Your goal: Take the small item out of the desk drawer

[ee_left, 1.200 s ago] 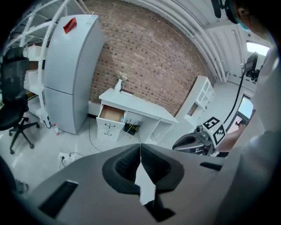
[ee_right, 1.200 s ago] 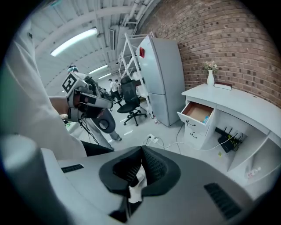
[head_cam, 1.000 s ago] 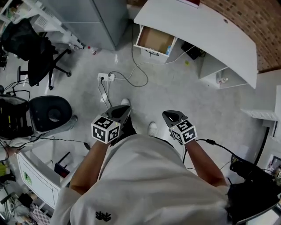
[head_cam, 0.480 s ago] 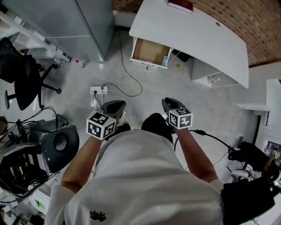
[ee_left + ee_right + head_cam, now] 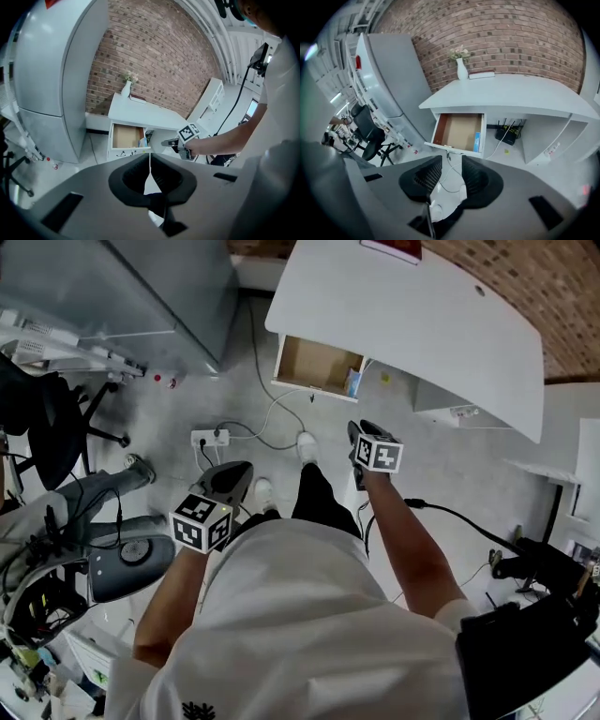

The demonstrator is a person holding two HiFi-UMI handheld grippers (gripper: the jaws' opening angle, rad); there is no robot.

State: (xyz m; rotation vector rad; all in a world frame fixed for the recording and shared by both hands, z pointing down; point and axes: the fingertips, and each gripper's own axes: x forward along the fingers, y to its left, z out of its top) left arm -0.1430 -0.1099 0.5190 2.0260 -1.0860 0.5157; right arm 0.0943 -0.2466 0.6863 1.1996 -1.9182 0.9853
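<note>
This looks like the approach: the open drawer (image 5: 459, 131) under the white desk (image 5: 511, 96) lies well ahead. The right gripper (image 5: 451, 165) leads, its jaws having just been opening with nothing between them; the left gripper (image 5: 150, 161) is closed and empty. A small blue packet (image 5: 477, 142) stands against the drawer's right wall, so reach in there next

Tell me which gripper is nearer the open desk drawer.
The right gripper: it is stretched forward toward the drawer, while the left gripper sits farther back, close to the person's body.
</note>
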